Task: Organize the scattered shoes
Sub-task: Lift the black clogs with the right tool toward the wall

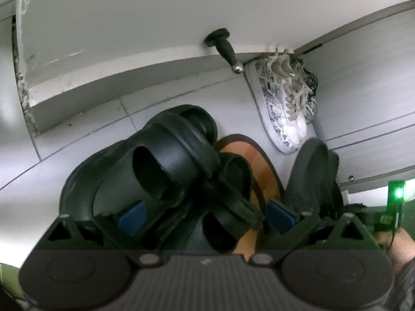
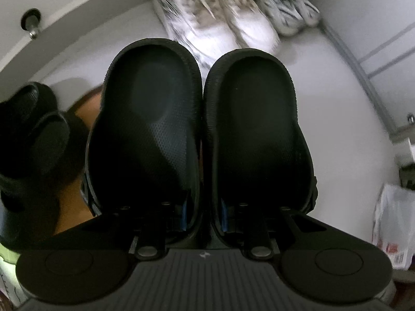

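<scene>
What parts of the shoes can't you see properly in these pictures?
- Left wrist view: the orange mat is mostly hidden under the black sandals.
- Right wrist view: the patterned sneakers are smeared by motion blur and cut off at the top edge.
- Right wrist view: the black clogs are too dark to show detail.

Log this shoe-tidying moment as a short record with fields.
right hand-held gripper: shut on the pair of black clogs, pinching their adjoining inner walls, one finger inside each
left hand-held gripper: fingers apart around the black sandals; grip unclear
patterned sneakers: paired on the pale tiled floor in the corner
orange mat: beneath the sandals
door stopper: on the white door above
</scene>
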### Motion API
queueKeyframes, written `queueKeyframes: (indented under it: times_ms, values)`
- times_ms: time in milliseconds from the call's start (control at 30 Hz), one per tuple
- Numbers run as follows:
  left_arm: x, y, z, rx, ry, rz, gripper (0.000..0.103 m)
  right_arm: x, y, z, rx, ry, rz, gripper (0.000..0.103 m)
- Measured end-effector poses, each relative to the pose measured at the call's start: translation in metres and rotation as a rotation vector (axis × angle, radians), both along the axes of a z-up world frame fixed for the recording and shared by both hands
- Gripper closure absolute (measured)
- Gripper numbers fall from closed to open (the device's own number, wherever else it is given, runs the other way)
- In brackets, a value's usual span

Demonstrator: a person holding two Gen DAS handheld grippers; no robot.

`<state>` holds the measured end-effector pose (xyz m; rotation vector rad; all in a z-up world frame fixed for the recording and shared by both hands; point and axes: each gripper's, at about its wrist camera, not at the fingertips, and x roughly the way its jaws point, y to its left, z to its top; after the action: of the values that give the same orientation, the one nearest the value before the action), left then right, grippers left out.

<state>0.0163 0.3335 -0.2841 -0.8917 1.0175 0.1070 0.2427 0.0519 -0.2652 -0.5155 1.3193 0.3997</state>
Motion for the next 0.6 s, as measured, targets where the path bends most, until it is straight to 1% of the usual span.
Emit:
queueKeyframes:
  times_ms: [133, 300, 467, 600]
  values:
    - [0.000, 0.002, -0.001, -0.007, 0.001, 0.003, 0.003, 0.010, 0.027, -0.001, 0.003, -0.046, 0.044, 0.077]
    - [0.002, 0.004, 0.000, -0.013, -0.004, 0.011, 0.003, 0.019, 0.045, 0.005, 0.021, -0.094, 0.073, 0.077]
    - [0.004, 0.005, -0.003, -0.023, 0.004, 0.016, 0.003, 0.034, 0.070, 0.006, 0.008, -0.152, 0.124, 0.077]
    - [0.005, 0.006, -0.004, -0.025, 0.009, 0.017, 0.003, 0.038, 0.085, 0.003, 0.021, -0.177, 0.158, 0.077]
